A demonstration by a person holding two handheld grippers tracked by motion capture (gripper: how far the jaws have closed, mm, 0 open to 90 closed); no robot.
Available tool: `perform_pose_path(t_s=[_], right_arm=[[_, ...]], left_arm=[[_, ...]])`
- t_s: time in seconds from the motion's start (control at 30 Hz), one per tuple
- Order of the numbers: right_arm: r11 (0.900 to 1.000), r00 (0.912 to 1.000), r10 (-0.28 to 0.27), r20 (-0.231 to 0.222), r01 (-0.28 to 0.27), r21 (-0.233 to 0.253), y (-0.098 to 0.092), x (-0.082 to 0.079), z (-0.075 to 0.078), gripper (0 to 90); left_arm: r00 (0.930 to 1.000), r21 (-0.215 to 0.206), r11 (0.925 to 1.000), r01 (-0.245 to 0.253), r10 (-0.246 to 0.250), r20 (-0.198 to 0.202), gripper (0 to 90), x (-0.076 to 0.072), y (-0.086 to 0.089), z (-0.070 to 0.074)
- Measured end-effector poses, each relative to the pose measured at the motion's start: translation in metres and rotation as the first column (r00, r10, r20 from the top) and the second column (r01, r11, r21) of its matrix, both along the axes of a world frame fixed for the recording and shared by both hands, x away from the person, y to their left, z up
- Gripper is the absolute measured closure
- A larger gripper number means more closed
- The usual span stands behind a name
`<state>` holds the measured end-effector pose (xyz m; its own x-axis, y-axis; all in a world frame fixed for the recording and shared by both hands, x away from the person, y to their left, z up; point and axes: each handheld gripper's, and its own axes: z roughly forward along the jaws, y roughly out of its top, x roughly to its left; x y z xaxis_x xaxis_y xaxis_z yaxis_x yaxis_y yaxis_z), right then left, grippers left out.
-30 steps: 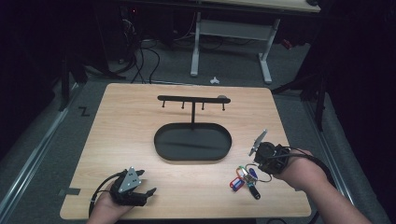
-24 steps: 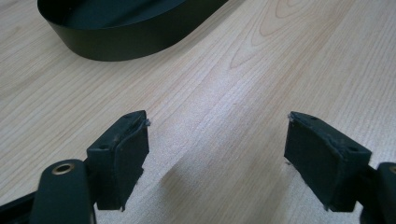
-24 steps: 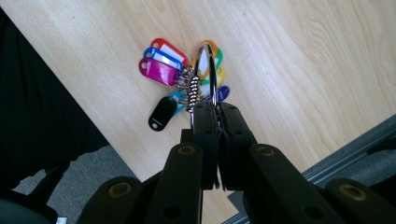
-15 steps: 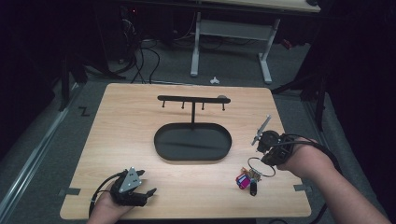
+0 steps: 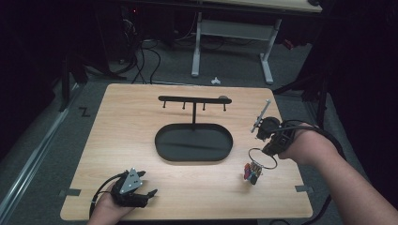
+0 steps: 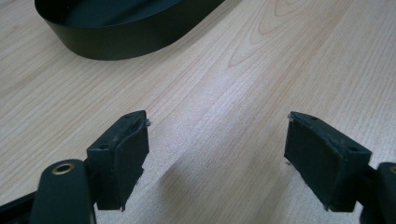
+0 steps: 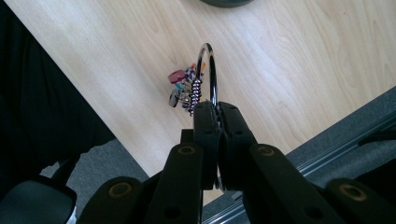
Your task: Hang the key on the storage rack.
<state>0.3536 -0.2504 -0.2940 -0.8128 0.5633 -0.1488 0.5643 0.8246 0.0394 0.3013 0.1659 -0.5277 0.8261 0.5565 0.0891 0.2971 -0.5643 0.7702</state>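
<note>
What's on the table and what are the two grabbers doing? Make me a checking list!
Surface: light wooden table, bare where nothing stands.
Job's things: metal ring with a bunch of colourful charms, lifted off the wood; black hook rack standing in its oval black tray, hooks bare.
Clutter: nothing seen.
Grippers: right gripper shut on the ring; left gripper open, holding nothing, low over the wood.
Cables: one trails from each gripper; more lie on the floor beyond the table.
Surroundings: grey floor, white desk legs, dark room.
</note>
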Motion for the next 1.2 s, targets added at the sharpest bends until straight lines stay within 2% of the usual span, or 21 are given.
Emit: perform_pose_path(t_s=[0.43, 0.6, 0.8, 1.07, 1.2], right_arm=[[1.000, 0.9997, -0.021, -0.010, 0.021, 0.002, 0.004, 0.016, 0.009, 87.5], [0.999, 0.9995, -0.031, -0.012, 0.031, -0.011, 0.004, 0.024, 0.015, 87.5], [0.999, 0.9992, -0.039, -0.009, 0.039, 0.000, 0.007, 0.032, 0.021, 87.5], [0.999, 0.9990, -0.044, -0.005, 0.044, 0.001, 0.017, 0.050, 0.027, 87.5], [0.998, 0.9987, -0.051, 0.000, 0.051, 0.020, 0.025, 0.058, 0.031, 87.5]], left_arm=[[1.0000, -0.006, 1.0000, -0.001, 0.001, 0.003, 22.4, 0.000, 0.001, 0.000], [1.0000, -0.003, 1.0000, 0.001, -0.001, -0.002, 22.4, 0.000, 0.000, 0.000], [1.0000, -0.002, 1.0000, 0.004, -0.004, -0.005, 22.4, 0.000, 0.000, 0.000], [1.0000, -0.004, 1.0000, 0.005, -0.005, -0.004, 22.4, 0.000, 0.001, 0.000], [1.0000, -0.007, 1.0000, 0.002, -0.002, -0.005, 22.5, 0.000, 0.002, 0.000]])
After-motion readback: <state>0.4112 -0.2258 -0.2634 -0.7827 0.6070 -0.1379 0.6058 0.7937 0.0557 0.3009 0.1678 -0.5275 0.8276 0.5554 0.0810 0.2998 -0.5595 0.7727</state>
